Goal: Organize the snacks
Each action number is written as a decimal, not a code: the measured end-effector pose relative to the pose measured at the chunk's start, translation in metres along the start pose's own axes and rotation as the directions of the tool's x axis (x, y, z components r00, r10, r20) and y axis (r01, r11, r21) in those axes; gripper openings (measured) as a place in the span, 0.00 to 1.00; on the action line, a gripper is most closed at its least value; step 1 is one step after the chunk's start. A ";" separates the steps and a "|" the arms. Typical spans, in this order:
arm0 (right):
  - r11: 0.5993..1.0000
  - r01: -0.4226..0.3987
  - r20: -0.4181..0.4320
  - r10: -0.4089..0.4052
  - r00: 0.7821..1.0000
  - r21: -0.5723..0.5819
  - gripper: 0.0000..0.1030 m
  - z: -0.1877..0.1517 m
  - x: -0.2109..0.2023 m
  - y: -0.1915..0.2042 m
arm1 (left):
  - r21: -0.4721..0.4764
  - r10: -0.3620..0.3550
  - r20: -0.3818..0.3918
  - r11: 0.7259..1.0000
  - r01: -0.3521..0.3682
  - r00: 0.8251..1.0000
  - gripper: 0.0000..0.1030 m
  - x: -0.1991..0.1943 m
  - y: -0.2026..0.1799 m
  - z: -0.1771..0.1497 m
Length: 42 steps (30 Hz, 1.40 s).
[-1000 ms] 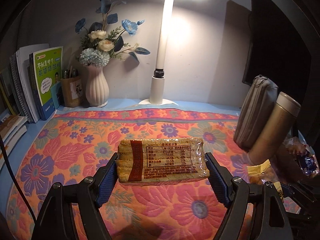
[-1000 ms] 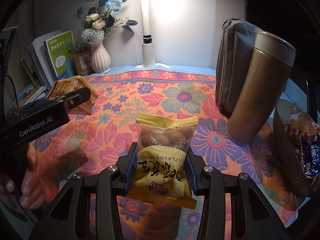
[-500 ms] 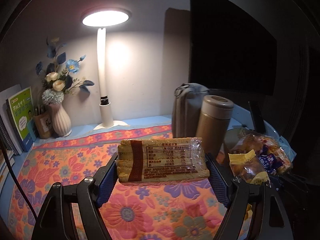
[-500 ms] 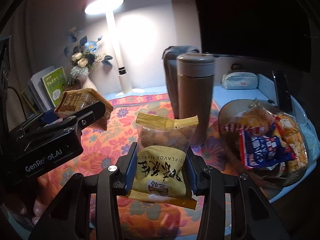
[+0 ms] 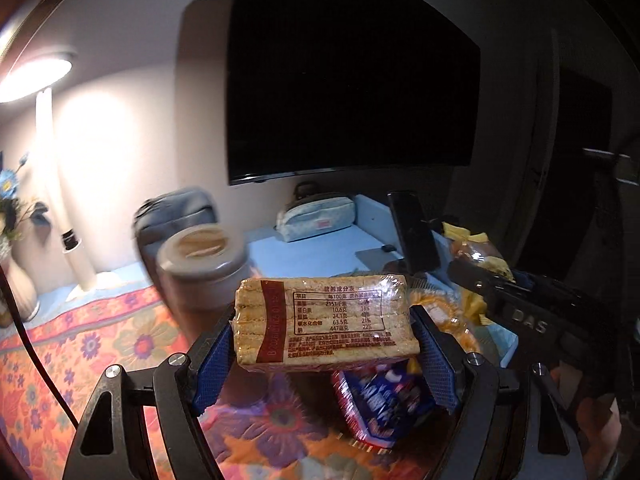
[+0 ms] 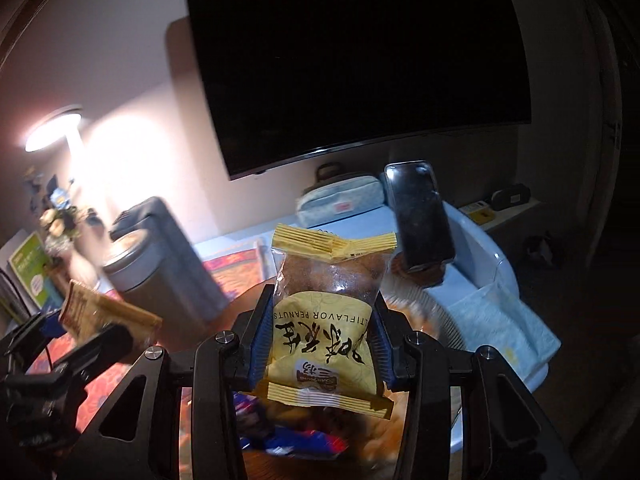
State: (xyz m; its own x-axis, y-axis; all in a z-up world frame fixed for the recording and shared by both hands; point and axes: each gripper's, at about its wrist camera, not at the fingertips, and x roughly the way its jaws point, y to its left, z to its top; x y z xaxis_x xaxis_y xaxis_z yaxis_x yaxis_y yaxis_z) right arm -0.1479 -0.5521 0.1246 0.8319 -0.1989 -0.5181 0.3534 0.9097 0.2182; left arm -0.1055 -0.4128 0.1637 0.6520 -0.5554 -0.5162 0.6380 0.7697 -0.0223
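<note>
The left gripper point(image 5: 324, 354) was clenched on a rectangular, clear-wrapped pack of tan wafer biscuits point(image 5: 326, 322), its long axis running crosswise between the blue pads point(image 5: 212, 364). The right gripper point(image 6: 318, 344) was clenched on an upright yellow-and-clear plastic bag of flavoured peanuts point(image 6: 326, 312), long axis vertical. Both packs hung in the air above the tabletop. The likely target, a pile of wrapped snacks including a blue-and-red packet point(image 5: 380, 400), lay directly beneath both grippers, at 6 o'clock from each held pack. In the right wrist view the left gripper sat at 9 o'clock. Neither gripper was clearly the nearer; release probably required a short descent.
</note>
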 end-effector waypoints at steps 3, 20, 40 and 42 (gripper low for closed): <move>0.999 -0.044 -0.055 0.045 0.997 0.031 0.40 0.011 0.026 -0.018 | 0.012 -0.007 -0.019 1.000 0.008 1.000 0.77 0.022 -0.014 0.017; 0.928 -0.248 -0.172 0.302 0.938 0.279 0.58 0.019 0.076 -0.073 | 0.064 0.013 -0.127 0.998 -0.005 0.992 0.81 0.099 -0.034 0.029; 0.934 -0.349 -0.224 0.324 0.919 -0.077 0.58 -0.039 -0.010 0.114 | -0.051 0.215 0.031 0.976 -0.213 0.976 0.98 -0.102 0.112 -0.032; 0.919 -0.375 -0.249 0.337 0.908 -0.121 0.58 -0.054 -0.008 0.146 | -0.083 0.270 0.003 0.960 -0.269 0.963 0.98 -0.116 0.142 -0.047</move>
State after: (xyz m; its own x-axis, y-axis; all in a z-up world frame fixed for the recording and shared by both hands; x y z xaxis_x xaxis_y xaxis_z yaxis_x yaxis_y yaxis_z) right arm -0.1265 -0.3977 0.1161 0.7680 0.2169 -0.6025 -0.0388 0.9549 0.2943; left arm -0.1099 -0.2247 0.1799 0.8011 -0.3280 -0.5006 0.4030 0.9140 0.0461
